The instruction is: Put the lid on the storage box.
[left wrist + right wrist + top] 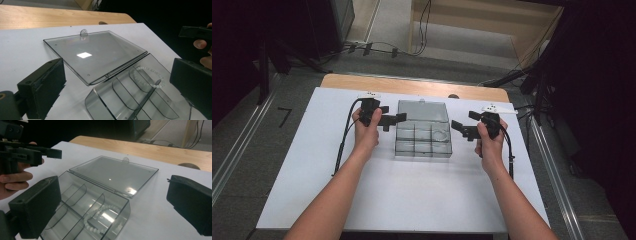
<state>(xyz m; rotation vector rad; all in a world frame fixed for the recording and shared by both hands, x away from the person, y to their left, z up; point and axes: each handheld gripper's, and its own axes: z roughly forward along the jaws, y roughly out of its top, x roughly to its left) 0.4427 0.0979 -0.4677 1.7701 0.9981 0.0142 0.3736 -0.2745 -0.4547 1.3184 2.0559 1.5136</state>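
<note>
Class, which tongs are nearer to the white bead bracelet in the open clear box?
Right. The right tongs hover beside the bracelet compartment at the box right end; the left tongs hover at the far, left side.

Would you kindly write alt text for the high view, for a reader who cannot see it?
A clear plastic compartment box lies open on a white table, its lid folded flat away from the person. The left gripper and the right gripper, each held in a hand, flank it with jaws open. A white bead bracelet sits in one right-side compartment.
</note>
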